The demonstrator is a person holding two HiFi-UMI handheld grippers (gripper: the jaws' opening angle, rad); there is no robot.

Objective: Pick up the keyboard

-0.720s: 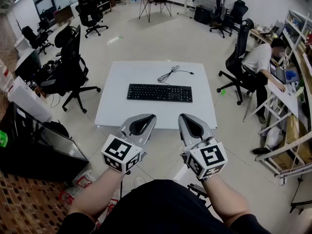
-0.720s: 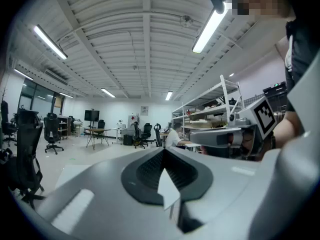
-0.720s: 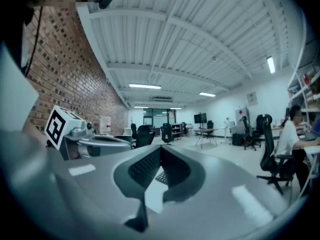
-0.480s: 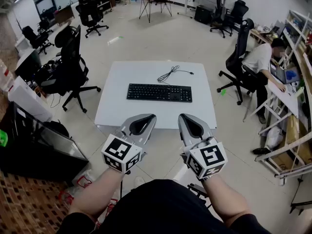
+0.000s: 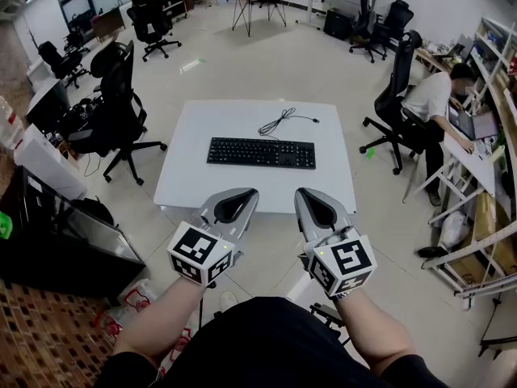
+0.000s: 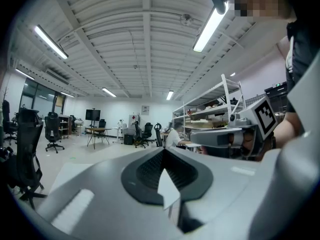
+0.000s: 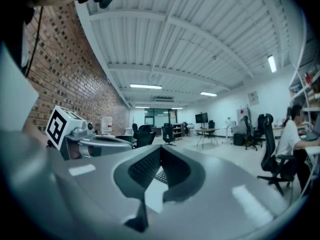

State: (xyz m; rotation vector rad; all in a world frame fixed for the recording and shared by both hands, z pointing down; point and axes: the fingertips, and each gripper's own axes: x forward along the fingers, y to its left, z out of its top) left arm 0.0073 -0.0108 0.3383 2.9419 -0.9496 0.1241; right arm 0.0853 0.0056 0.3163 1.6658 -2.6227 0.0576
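Nothing has really changed in the last moment: the left tongs [image 5: 249, 194] and the right tongs [image 5: 301, 194] still hover side by side, both closed tight and empty, just short of the near edge of the single white worktop [image 5: 202, 176], so the pickup, I judge, has not begun. The one black keyboard [image 5: 261, 153] lies flat at the worktop's middle, well apart from both tongs, its one cable [image 5: 280, 123] curled on the far side.

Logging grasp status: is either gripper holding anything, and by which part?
Nothing is held: left gripper and right gripper are shut, empty, short of the keyboard lying on the table.
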